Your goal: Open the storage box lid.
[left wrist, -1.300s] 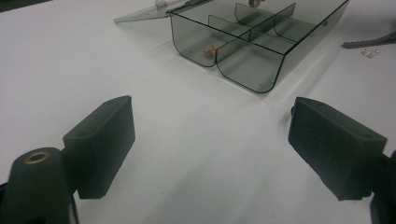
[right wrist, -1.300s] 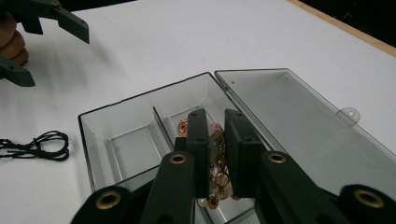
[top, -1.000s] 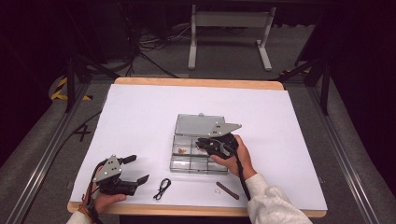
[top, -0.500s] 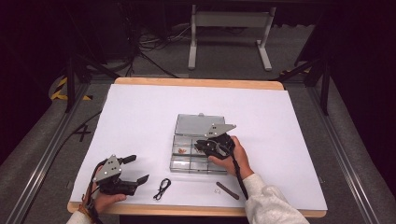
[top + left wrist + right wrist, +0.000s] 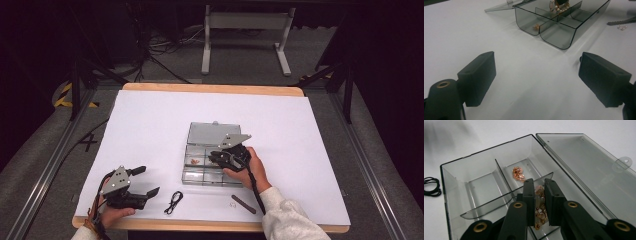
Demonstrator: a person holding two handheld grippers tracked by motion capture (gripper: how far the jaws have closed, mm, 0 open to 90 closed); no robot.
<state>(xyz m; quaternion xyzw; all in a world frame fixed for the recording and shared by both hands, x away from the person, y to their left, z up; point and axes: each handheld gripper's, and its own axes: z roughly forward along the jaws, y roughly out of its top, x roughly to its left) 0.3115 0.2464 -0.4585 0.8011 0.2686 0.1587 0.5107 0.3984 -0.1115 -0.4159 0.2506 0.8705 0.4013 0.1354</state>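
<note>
A smoky clear compartment box (image 5: 200, 178) lies mid-table with its lid (image 5: 210, 134) folded flat behind it. My right gripper (image 5: 216, 158) hangs over the box's right side, shut on a piece of jewellery. In the right gripper view the gripper (image 5: 539, 185) pinches pink stones and gold rings (image 5: 539, 195) above a compartment. A small gold chain (image 5: 518, 173) lies in the neighbouring compartment (image 5: 194, 161). My left gripper (image 5: 146, 180) rests near the table's front left, open with nothing in it (image 5: 536, 77); it faces the box (image 5: 554, 37).
A black cord loop (image 5: 173, 202) lies in front of the box, between the hands (image 5: 431, 186). A dark stick-like piece (image 5: 243, 204) and a tiny clear item (image 5: 233, 204) lie near the front edge by the right forearm. White paper (image 5: 150, 125) covers the table.
</note>
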